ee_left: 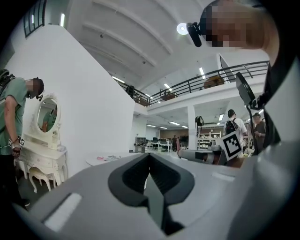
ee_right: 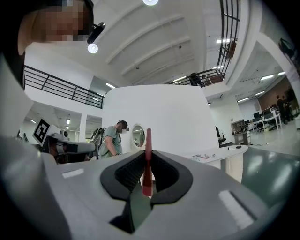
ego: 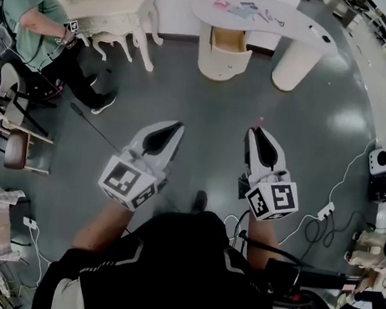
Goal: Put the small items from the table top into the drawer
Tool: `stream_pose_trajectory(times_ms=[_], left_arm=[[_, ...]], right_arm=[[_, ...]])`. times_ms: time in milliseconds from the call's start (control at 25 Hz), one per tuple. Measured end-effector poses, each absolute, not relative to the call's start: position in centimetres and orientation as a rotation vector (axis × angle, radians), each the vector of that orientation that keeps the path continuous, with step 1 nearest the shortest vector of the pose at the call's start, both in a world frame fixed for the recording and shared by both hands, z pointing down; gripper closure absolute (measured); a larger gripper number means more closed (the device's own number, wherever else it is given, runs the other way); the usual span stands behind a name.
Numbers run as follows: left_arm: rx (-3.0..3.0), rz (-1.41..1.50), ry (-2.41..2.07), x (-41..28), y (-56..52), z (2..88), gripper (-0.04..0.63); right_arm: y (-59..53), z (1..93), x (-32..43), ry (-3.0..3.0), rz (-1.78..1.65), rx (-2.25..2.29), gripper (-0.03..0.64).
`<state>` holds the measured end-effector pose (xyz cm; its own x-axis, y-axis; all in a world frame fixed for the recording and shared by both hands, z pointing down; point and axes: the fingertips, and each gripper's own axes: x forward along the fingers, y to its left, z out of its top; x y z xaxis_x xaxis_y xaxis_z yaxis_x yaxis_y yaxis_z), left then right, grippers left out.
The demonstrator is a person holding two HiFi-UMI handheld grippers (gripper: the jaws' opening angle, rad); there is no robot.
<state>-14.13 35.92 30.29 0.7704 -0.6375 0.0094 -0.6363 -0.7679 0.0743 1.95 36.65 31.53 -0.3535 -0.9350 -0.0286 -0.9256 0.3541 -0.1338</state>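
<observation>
A white curved table (ego: 290, 26) stands far ahead across the grey floor, with several small items (ego: 245, 11) on its top. Its drawer (ego: 229, 41) is pulled open underneath. Both grippers hang over the floor, well short of the table. My right gripper (ego: 256, 128) is shut on a thin red stick-like item (ee_right: 148, 140) that stands up between its jaws. The left gripper (ego: 178, 125) has its jaws together with nothing between them. In the right gripper view the table (ee_right: 225, 152) shows at the right, and in the left gripper view the table (ee_left: 105, 160) lies low at the left.
A person in a green shirt (ego: 33, 11) stands at the far left by a white vanity dresser (ego: 116, 6). A chair (ego: 15, 144) sits at the left. Cables and a power strip (ego: 325, 214) lie on the floor at the right, near equipment (ego: 381, 172).
</observation>
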Motion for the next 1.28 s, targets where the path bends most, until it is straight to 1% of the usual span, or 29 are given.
stream_pose_trajectory(times_ms=[240,400,640,920,1280], left_arm=[[2.894,-0.015,-1.087,-8.4,32.5,29.9,0.595],[2.898,0.027,-1.091,-6.5,31.4,30.1,0.595],[2.910,0.045,-1.076,-5.3,29.3,29.9,0.595],[2.916,0.000,-1.025,-3.8,26.0,30.3,0.595],[2.976,-0.094,-1.000,-5.6,18.0,29.2,0.595]], right_arm=[[34.1,32.3,8.2,2.499,-0.165,-1.720,0.569],[33.0,32.3,10.0,2.497,-0.165,-1.707,0.569],[31.2,31.7,11.1,2.470,-0.162,-1.702,0.569],[27.7,32.0,12.0,2.474,-0.165,-1.728,0.569],[19.4,30.3,10.1,2.500,-0.122,-1.755,0.569]])
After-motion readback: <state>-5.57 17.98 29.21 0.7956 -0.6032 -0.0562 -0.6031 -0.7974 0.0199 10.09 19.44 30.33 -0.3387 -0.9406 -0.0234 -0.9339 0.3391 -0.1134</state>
